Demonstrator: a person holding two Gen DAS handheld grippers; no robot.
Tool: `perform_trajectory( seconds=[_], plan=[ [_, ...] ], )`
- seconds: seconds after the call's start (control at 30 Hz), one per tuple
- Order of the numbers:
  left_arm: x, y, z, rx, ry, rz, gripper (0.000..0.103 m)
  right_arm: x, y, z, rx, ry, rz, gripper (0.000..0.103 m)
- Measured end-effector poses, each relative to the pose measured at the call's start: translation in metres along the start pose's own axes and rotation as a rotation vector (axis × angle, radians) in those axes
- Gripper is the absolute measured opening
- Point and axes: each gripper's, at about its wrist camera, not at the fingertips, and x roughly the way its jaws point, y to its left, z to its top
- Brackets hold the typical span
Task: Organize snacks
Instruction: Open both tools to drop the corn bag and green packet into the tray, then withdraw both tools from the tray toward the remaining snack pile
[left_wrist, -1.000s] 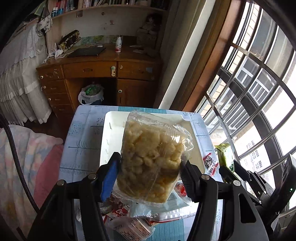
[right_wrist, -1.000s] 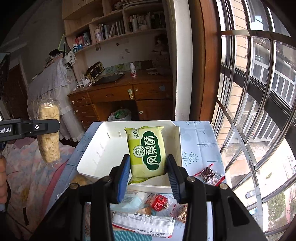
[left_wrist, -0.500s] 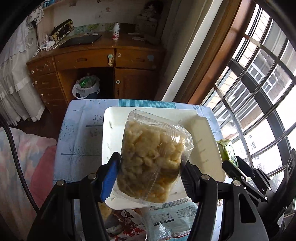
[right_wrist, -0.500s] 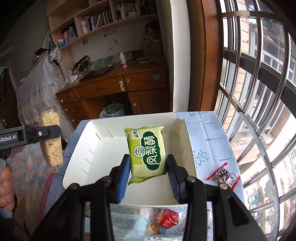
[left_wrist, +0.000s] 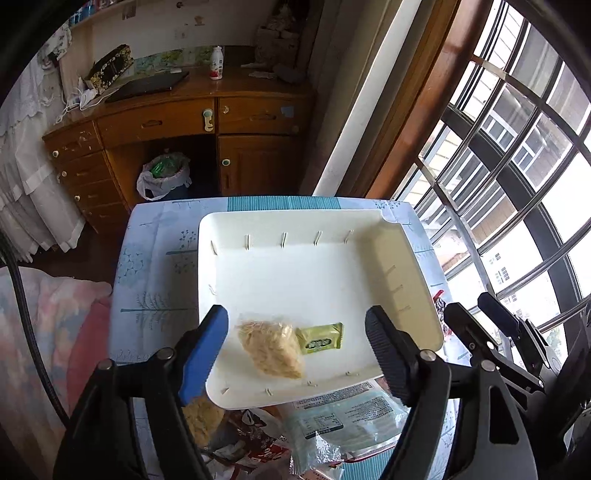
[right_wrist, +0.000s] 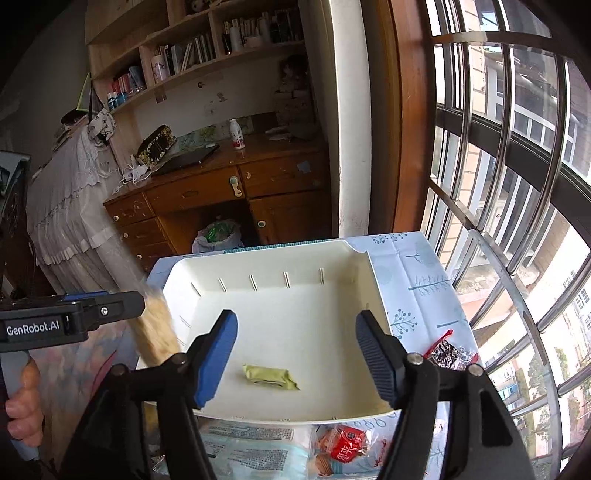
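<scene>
Two snack packets (left_wrist: 271, 349) side by side in tray (left_wrist: 295, 273)

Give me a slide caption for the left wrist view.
Open left gripper above white tray holding puffed-snack bag and green packet.

Puffed-snack bag (right_wrist: 157, 328) motion-blurred — half hidden behind left tool (right_wrist: 110, 308); blue packet (right_wrist: 255, 454) cut off.

Wooden desk (left_wrist: 177, 122), laptop (left_wrist: 149, 85) and bottle (left_wrist: 216, 68) on top; barred window (right_wrist: 517, 184).
</scene>
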Motion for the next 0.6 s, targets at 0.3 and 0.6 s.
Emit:
perform_trajectory(
  seconds=[0.3, 0.6],
  plan=[
    [-0.055, -0.02, -0.028, 0.006, -0.046, 0.06, 0.079, -0.041, -0.004, -0.005, 0.026, -0.035, 0.037, 0.068],
    [-0.11, -0.028, -0.081, -0.077, -0.089, 0.134, 0.082, -0.092, -0.018, -0.022, 0.022, -0.071, 0.086, 0.075]
  ],
)
